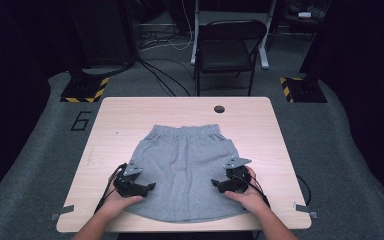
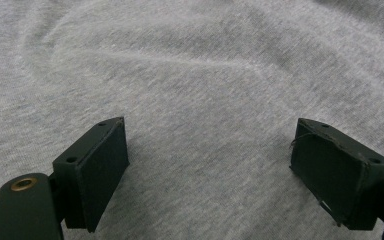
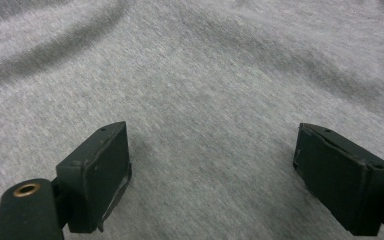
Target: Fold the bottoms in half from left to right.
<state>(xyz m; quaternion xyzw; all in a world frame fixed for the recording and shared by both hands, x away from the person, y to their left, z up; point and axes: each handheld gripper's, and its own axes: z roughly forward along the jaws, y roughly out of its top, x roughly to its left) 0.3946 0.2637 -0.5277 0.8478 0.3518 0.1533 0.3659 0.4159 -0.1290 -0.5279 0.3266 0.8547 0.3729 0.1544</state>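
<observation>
A pair of grey shorts [image 1: 184,165] lies flat on the light wooden table [image 1: 130,112], its elastic waistband toward the far side. My left gripper [image 1: 147,187] rests over the shorts' near left part, pointing right toward the middle. My right gripper [image 1: 216,184] mirrors it over the near right part, pointing left. In the left gripper view the left gripper [image 2: 210,160] stands open over bare grey cloth [image 2: 205,75] with soft wrinkles. In the right gripper view the right gripper [image 3: 212,160] is open too, with nothing between its jaws but grey cloth [image 3: 205,75].
A round cable hole [image 1: 219,109] sits near the table's far edge. Beyond the table stand a dark folding chair [image 1: 227,47] and stand bases with yellow-black tape [image 1: 85,90]. Cables run over the grey floor. Tape tabs mark the table's near corners.
</observation>
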